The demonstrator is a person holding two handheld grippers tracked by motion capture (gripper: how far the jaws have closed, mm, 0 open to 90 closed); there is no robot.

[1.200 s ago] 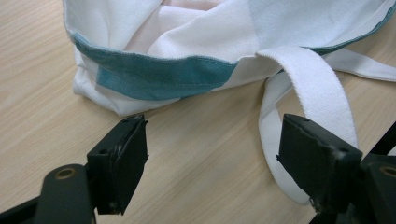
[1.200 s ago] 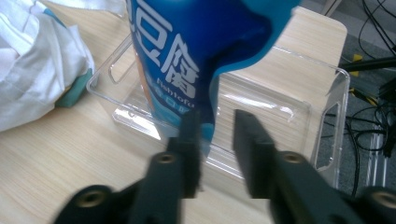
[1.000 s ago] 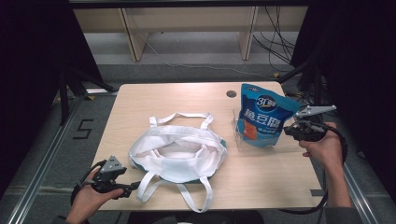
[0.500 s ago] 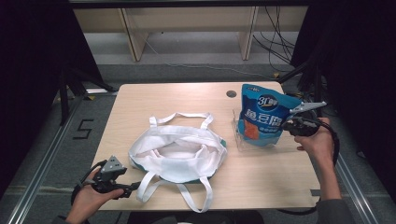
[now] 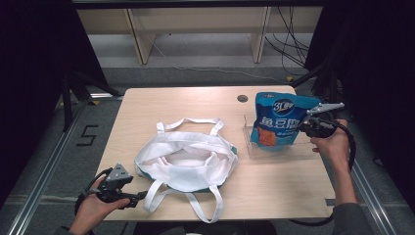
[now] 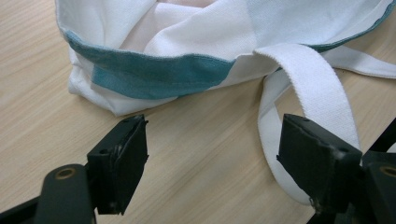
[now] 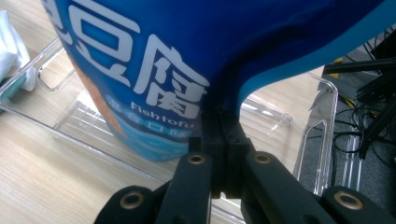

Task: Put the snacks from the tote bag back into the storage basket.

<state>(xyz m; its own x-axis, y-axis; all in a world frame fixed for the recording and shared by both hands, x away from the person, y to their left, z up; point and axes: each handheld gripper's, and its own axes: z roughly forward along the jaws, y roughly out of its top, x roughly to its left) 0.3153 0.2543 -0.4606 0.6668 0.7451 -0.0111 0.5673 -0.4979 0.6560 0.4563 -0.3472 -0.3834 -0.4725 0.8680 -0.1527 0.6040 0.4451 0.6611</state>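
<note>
I have the bench (image 5: 274, 181) under both hands, and the biggest thing on it is the white tote bag (image 5: 188, 161), lying open-mouthed just ahead of my left gripper (image 5: 139, 197). That gripper is spread wide and grips nothing; in the left gripper view one white strap (image 6: 313, 102) runs down beside its right-hand jaw without being pinched.

The blue snack pouch (image 5: 276, 122) stands upright in a clear plastic tray (image 5: 281, 152), its long axis vertical. My right gripper (image 5: 304, 125) is clamped on the pouch's side edge, jaws pressed together on the blue film, as the right gripper view shows (image 7: 219, 140).

What the next move turns on, as I judge it: the bag's opening lies well off to the left of my right gripper, across the bench, and nearer my left hand. So the pouch would have to lift clear of the tray wall and travel left, while the left gripper is best placed to take the strap.
</note>
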